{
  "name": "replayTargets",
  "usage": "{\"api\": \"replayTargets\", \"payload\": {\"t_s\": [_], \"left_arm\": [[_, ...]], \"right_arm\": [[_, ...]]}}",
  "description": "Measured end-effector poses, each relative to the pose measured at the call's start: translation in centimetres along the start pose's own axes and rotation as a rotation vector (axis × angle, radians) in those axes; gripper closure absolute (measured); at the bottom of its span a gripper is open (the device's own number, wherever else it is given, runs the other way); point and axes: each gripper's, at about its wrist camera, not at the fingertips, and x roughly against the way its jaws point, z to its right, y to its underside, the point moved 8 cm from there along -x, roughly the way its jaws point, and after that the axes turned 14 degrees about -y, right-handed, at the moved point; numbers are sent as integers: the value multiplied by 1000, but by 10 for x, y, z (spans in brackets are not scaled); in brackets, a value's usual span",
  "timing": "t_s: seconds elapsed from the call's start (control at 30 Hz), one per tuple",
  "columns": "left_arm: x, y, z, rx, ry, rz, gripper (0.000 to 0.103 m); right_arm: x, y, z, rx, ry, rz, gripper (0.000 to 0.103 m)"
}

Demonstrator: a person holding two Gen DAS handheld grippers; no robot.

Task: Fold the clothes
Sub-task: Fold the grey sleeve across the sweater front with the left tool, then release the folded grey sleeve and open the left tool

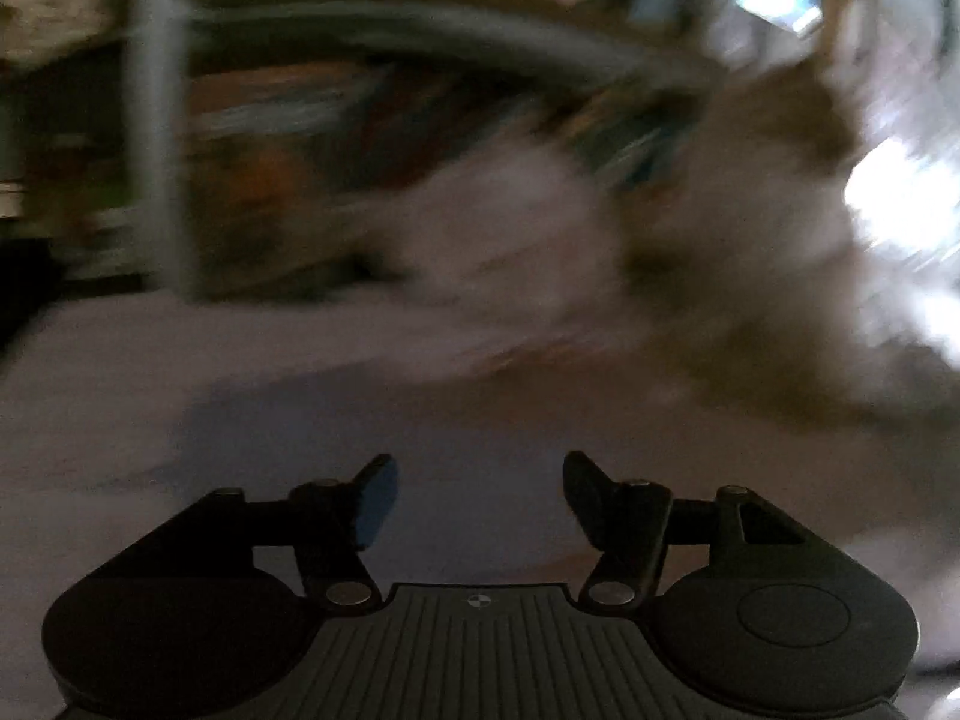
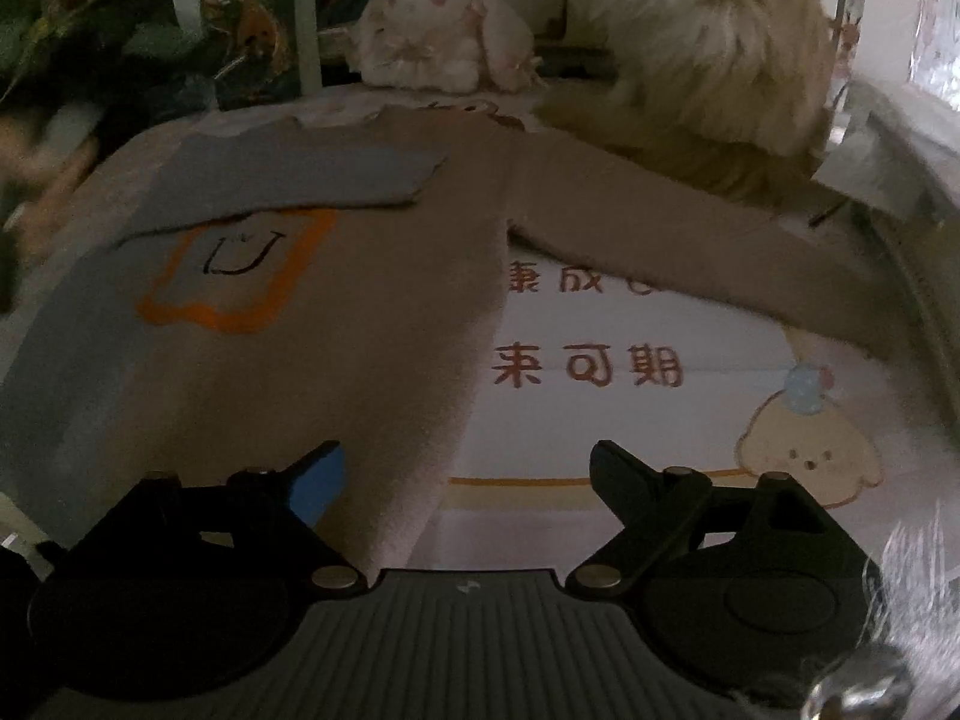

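A tan and grey-blue sweater [image 2: 336, 324] with an orange-outlined smiley patch [image 2: 240, 264] lies flat on the pink printed mat [image 2: 600, 420]. Its grey-blue left sleeve [image 2: 288, 174] is folded across the chest. Its tan right sleeve [image 2: 690, 228] stretches out to the right. My right gripper [image 2: 465, 468] is open and empty, low over the sweater's hem edge. My left gripper [image 1: 477, 480] is open and empty over a pale surface [image 1: 180, 390]; that view is heavily motion-blurred, and the sweater cannot be made out there.
A white plush rabbit [image 2: 432, 30] and a large tan furry plush [image 2: 720, 42] sit at the mat's far edge. Books [image 2: 252, 24] stand behind them. A cartoon puppy print [image 2: 804, 456] marks the mat at the right. A metal rail [image 2: 912, 276] borders the right side.
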Motion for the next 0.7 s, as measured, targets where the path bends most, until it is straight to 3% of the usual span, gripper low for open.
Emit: {"api": "replayTargets", "payload": {"t_s": [0.1, 0.17, 0.33, 0.37, 0.4, 0.47, 0.5, 0.57, 0.7], "left_arm": [[-3, 36, -59, -64, -149, -57, 41], [-7, 57, -87, -74, -189, -113, 41], [-13, 81, -119, -13, -183, -167, 42], [-15, 85, -123, 11, -169, -184, 48], [-17, 88, -127, 35, -153, -203, 69], [-21, 90, -135, 120, -90, -221, 85], [-21, 90, -138, 154, -60, -230, 98], [-22, 90, -144, 171, -24, -240, 98], [-26, 89, -167, 185, -44, -236, 98]], "right_arm": [[-6, 0, -1, -41, -23, -3, 30], [-11, 1, -2, -62, -16, -12, 42], [-21, 5, -8, -103, 16, -41, 51], [-22, 5, -11, -91, 35, -43, 53], [-24, 5, -13, -79, 54, -46, 54], [-26, 5, -18, -79, 65, -37, 70], [-26, 4, -21, -90, 67, -28, 73], [-28, 3, -27, -97, 73, -21, 89], [-39, 2, -49, -76, 60, -26, 90]]}}
